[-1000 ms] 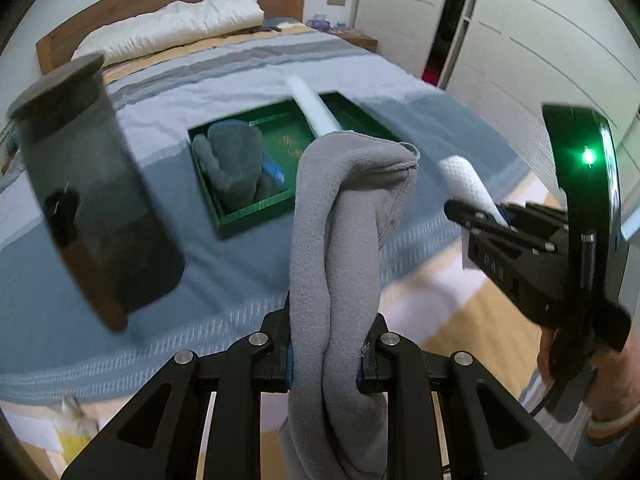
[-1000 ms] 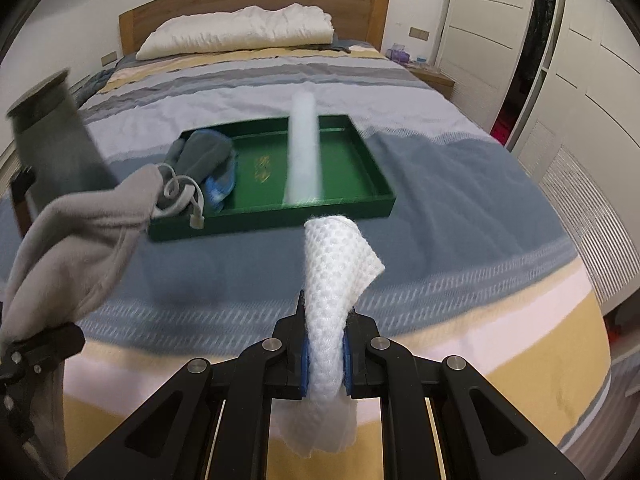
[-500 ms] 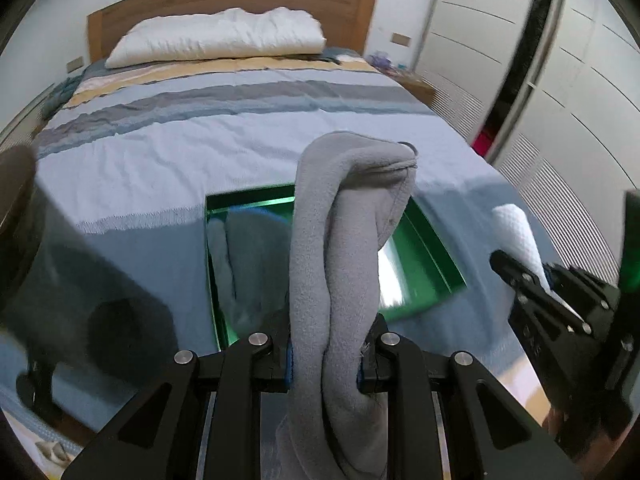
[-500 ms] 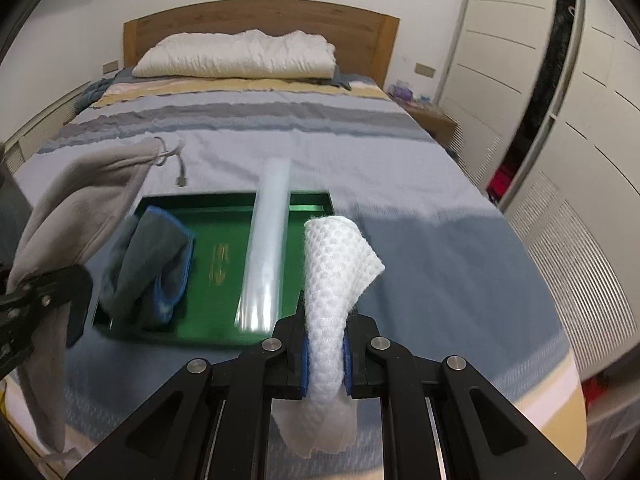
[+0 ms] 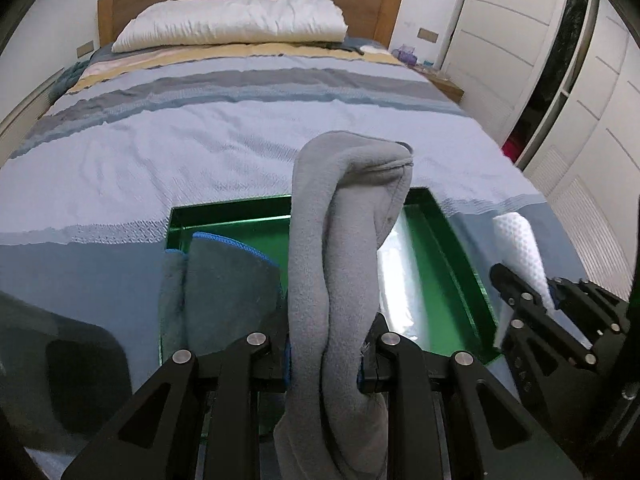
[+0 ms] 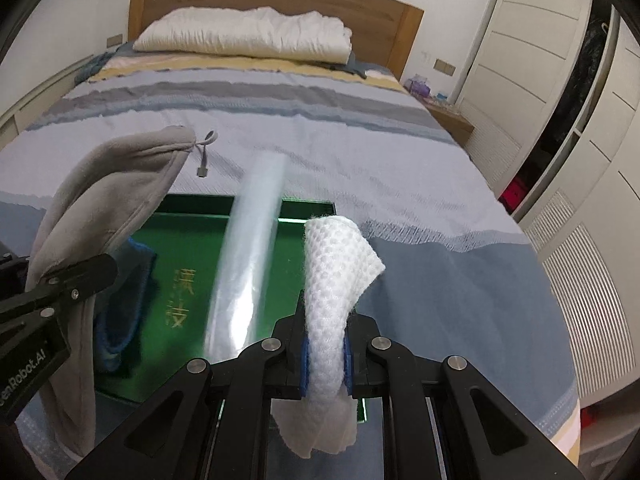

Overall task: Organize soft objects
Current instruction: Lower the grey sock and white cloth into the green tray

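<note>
My left gripper (image 5: pixel 325 364) is shut on a grey fleece cloth (image 5: pixel 344 240) that stands up between its fingers, just above the near edge of a green tray (image 5: pixel 444 264) on the bed. My right gripper (image 6: pixel 325 354) is shut on a white waffle cloth (image 6: pixel 336 268) over the tray's (image 6: pixel 188 216) near right corner. A grey cloth with blue trim (image 5: pixel 224 280) lies in the tray's left part. A clear plastic roll (image 6: pixel 250 256) lies along the tray's middle. In the right wrist view the left gripper (image 6: pixel 52 292) and grey fleece cloth (image 6: pixel 108 192) show at left.
The tray sits on a striped blue-grey bedspread (image 5: pixel 208 144). A white pillow (image 5: pixel 232 20) lies against the wooden headboard. A nightstand (image 6: pixel 448 120) and white wardrobe doors (image 6: pixel 532 52) stand to the right. A dark blurred object (image 5: pixel 60 360) is at lower left.
Both grippers have moved forward and closer over the tray, each still holding its cloth. The tray now lies directly beneath them.
</note>
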